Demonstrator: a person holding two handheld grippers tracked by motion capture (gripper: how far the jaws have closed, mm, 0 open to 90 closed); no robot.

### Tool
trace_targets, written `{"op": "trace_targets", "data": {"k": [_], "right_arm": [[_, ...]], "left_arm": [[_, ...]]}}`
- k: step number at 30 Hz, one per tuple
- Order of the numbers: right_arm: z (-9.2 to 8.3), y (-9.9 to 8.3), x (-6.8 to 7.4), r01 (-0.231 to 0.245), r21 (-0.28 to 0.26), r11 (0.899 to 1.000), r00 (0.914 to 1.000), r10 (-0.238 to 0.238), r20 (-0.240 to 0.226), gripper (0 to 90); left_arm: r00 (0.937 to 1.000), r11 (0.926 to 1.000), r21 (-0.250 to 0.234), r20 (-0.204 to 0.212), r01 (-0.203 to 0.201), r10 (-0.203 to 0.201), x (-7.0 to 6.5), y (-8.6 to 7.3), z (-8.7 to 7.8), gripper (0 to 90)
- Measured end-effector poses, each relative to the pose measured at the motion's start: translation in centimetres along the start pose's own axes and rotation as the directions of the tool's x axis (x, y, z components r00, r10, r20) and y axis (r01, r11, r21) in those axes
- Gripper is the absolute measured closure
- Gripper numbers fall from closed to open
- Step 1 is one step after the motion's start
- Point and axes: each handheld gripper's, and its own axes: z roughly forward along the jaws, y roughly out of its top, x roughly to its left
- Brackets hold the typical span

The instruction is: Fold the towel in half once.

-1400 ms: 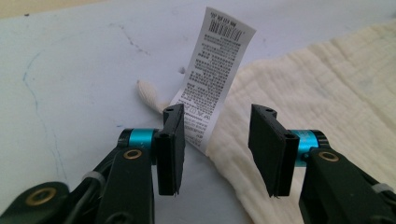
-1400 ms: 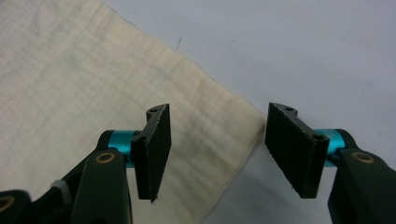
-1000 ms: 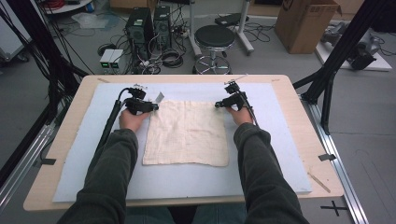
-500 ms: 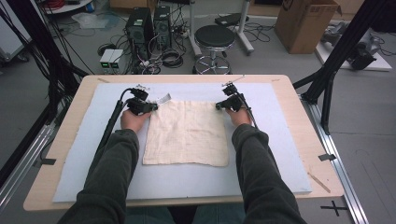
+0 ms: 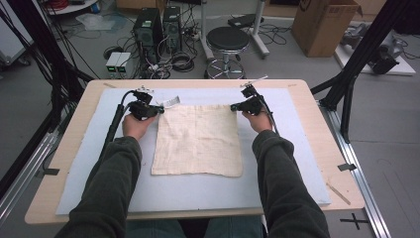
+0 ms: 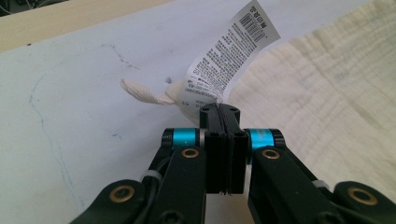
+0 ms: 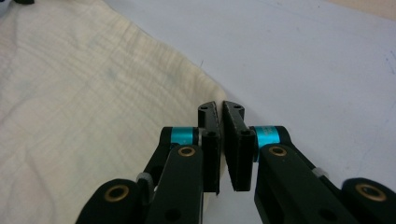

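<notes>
Cloth (image 5: 198, 139) lies flat and square in the middle of the pale blue mat (image 5: 297, 148), soft, light muslin that will sag and crease wherever we lift it. We take it by its far corners. Our left gripper (image 6: 219, 112) has just clamped down on the far-left corner beside the printed tag (image 6: 231, 56); our right gripper (image 7: 219, 109) has just pinched the far-right corner. Beyond the mat's far edge, past the table (image 5: 327, 119), stands a stool (image 5: 227, 39).

Grey floor with a black stool (image 5: 228, 39), cardboard box (image 5: 324, 22), cables.
</notes>
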Motion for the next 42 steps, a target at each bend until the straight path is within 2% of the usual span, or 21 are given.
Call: {"op": "trace_targets", "data": {"k": [2,5,11,18,22,25,32,34,36,42], "right_arm": [[-0.4,0.1,0.1,0.015,-0.011,1.000,0.9999,-0.015,-0.001,85.9],[-1.0,0.3,0.2,0.020,-0.031,0.999,0.9997,-0.020,-0.012,85.9],[-2.4,0.5,0.6,0.052,-0.074,0.996,0.9980,-0.054,-0.031,85.9],[-3.5,-0.2,1.2,0.061,-0.112,0.992,0.9953,-0.069,-0.068,85.8],[-4.1,-0.8,1.6,0.064,-0.130,0.990,0.9929,-0.076,-0.092,85.8],[-4.4,-1.1,1.9,0.075,-0.149,0.986,0.9903,-0.091,-0.105,85.8],[-4.9,-1.8,2.6,0.094,-0.147,0.985,0.9845,-0.113,-0.134,85.8],[-5.0,-2.0,2.8,0.103,-0.143,0.984,0.9819,-0.124,-0.143,85.8],[-5.1,-2.4,3.0,0.105,-0.140,0.985,0.9805,-0.126,-0.151,85.7],[-5.4,-3.3,3.7,0.120,-0.129,0.984,0.9750,-0.141,-0.171,85.7]], "left_arm": [[0.9999,0.9999,-0.007,-0.002,-0.015,0.015,0.0,0.1,-0.4,88.6],[0.9999,0.9995,-0.031,0.004,-0.010,0.010,0.1,0.1,-1.0,88.6],[0.9991,0.9970,-0.068,0.019,-0.036,0.037,-0.2,0.2,-2.1,88.5],[0.9968,0.9921,-0.110,0.045,-0.060,0.066,-1.1,-0.2,-3.3,88.5],[0.9937,0.9906,-0.099,0.053,-0.094,0.099,-1.5,-0.8,-3.8,88.4],[0.9936,0.9894,-0.114,0.058,-0.090,0.097,-1.7,-1.2,-4.1,88.4],[0.9899,0.9857,-0.124,0.069,-0.115,0.124,-2.2,-2.3,-4.8,88.4],[0.9880,0.9862,-0.108,0.077,-0.125,0.134,-2.2,-2.5,-5.1,88.4],[0.9871,0.9833,-0.125,0.074,-0.132,0.142,-2.4,-2.8,-5.3,88.4],[0.9820,0.9790,-0.130,0.085,-0.157,0.169,-3.2,-4.0,-6.0,88.3]]}}
